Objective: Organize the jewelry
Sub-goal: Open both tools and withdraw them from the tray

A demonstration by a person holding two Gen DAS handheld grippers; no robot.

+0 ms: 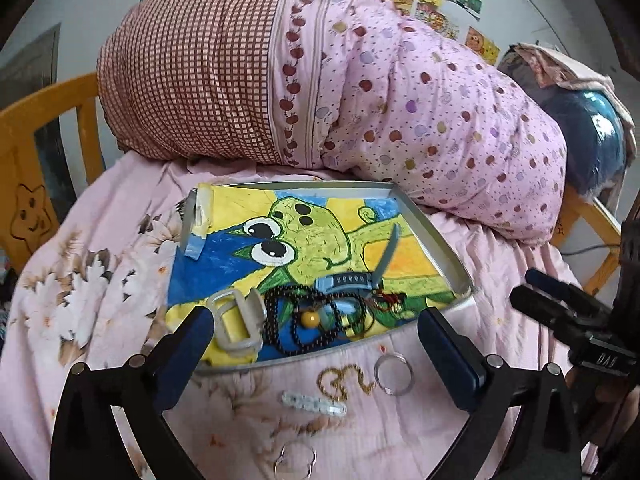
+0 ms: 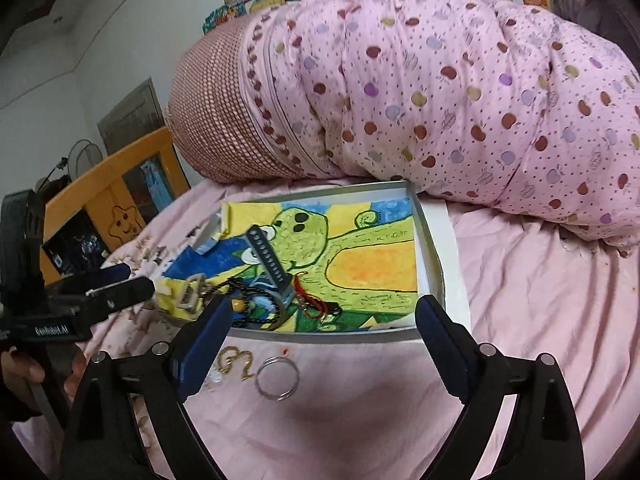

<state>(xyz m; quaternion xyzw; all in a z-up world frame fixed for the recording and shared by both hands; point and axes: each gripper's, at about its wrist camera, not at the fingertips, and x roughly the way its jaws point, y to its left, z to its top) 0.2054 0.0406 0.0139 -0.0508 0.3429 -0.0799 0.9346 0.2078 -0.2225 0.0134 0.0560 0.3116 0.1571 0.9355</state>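
A shallow tray (image 1: 436,232) lined with a frog drawing lies on the pink bed; it holds a grey watch (image 1: 348,280), a white strap (image 1: 236,320), black beads with a yellow ball (image 1: 310,318) and a red cord (image 1: 386,300). On the sheet in front lie a gold chain (image 1: 344,380), a silver bangle (image 1: 394,372), a clear clip (image 1: 314,403) and clear rings (image 1: 296,460). My left gripper (image 1: 316,344) hangs open above the tray's near edge. My right gripper (image 2: 324,340) is open over the bangle (image 2: 277,378) and chain (image 2: 234,362). Both hold nothing.
A rolled pink quilt (image 1: 420,120) with a checked end presses against the tray's far side. A yellow wooden bed rail (image 1: 44,152) runs at left. A blue bag (image 1: 588,136) sits at far right. A hand (image 2: 24,372) holds the left gripper.
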